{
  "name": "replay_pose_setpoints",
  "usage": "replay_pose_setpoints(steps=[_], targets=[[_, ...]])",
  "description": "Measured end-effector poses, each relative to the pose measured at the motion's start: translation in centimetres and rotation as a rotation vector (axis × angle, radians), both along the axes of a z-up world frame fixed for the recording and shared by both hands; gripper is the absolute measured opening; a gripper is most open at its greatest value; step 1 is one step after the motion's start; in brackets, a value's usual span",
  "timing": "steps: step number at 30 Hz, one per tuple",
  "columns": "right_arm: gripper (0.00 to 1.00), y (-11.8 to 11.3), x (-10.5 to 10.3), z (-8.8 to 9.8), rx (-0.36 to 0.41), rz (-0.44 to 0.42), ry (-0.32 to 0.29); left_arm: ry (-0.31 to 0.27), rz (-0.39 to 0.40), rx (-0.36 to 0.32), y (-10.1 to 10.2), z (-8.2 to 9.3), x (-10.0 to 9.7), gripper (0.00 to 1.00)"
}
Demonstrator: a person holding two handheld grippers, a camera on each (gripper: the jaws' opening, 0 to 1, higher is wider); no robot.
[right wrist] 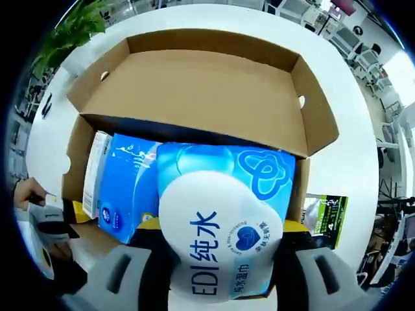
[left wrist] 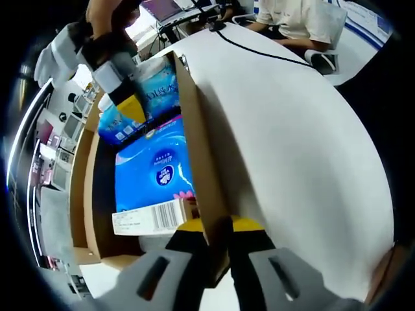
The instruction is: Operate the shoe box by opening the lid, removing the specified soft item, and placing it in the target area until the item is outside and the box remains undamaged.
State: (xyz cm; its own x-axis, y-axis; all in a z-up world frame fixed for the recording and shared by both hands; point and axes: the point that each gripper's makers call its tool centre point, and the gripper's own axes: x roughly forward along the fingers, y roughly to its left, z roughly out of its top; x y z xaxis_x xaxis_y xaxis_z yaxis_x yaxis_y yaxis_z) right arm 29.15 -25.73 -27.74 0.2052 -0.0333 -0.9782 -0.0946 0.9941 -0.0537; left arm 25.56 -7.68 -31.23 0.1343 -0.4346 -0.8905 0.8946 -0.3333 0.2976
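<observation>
Wipes pack gripped over the open box

Left gripper [left wrist: 219, 249] clamps the box [left wrist: 194, 129] wall, right gripper [left wrist: 126, 97] visible far off. Right gripper view: jaws shut on the wipes pack [right wrist: 224, 227] above the blue pack [right wrist: 126, 194]; lid [right wrist: 194, 84] open beyond.

Box [right wrist: 194, 84]: plain brown cardboard, lid inside the same brown. Wipes pack [right wrist: 220, 240]: light blue with a white heart panel, dark blue lettering and a small blue heart. Tissue pack [left wrist: 155, 172]: bright blue, white swirls, white barcode label. Table [left wrist: 292, 142]: white. Gripper [left wrist: 217, 243] pads: yellow on black, grey bodies. Plant [right wrist: 71, 32]: green.
</observation>
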Motion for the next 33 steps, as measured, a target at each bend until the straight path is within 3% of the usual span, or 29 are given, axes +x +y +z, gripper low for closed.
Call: replay_pose_setpoints(steps=[10,17,22,33], targets=[[0.62,-0.1,0.6,2.7,-0.042,0.083,-0.031,-0.002,0.002,0.0,0.0,0.0,0.0,0.09],[0.62,-2.4,1.5,3.7,-0.116,0.139,-0.02,0.0,0.003,0.0,0.0,0.0,0.0,0.09],[0.61,-3.5,1.1,4.4,-0.109,0.134,-0.009,0.0,0.004,0.001,0.0,0.0,0.0,0.09],[0.61,-4.7,-0.5,5.2,-0.152,0.214,-0.001,-0.001,0.007,0.002,0.0,0.0,-0.1,0.09]])
